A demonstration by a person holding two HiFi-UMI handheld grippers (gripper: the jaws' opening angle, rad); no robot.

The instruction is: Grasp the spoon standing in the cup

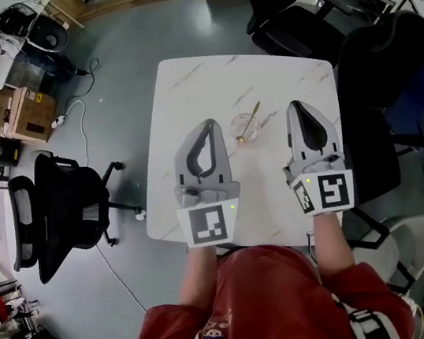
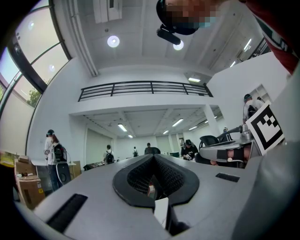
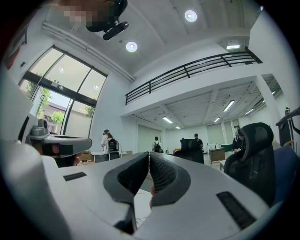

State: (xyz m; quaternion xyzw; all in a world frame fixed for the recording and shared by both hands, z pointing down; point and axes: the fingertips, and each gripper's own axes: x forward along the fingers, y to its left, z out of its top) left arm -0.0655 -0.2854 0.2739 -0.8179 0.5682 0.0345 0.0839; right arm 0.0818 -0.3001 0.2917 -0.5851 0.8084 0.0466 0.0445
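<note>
A small clear glass cup [image 1: 246,135] stands on the white marble table [image 1: 191,88], with a gold-coloured spoon [image 1: 251,120] leaning in it, handle tilted to the upper right. My left gripper [image 1: 209,123] hovers just left of the cup, its jaw tips meeting and nothing between them. My right gripper [image 1: 296,103] is to the right of the cup, shut and empty too. The cup sits between the two grippers, touched by neither. Both gripper views look over the shut jaws (left gripper [image 2: 152,156], right gripper [image 3: 148,154]) into the hall and show neither cup nor spoon.
A black office chair [image 1: 64,216] stands left of the table and another [image 1: 292,20] beyond its far edge. A third chair [image 1: 388,73] is close on the right. Cardboard boxes [image 1: 16,114] sit on the floor at far left. People stand far off in the hall.
</note>
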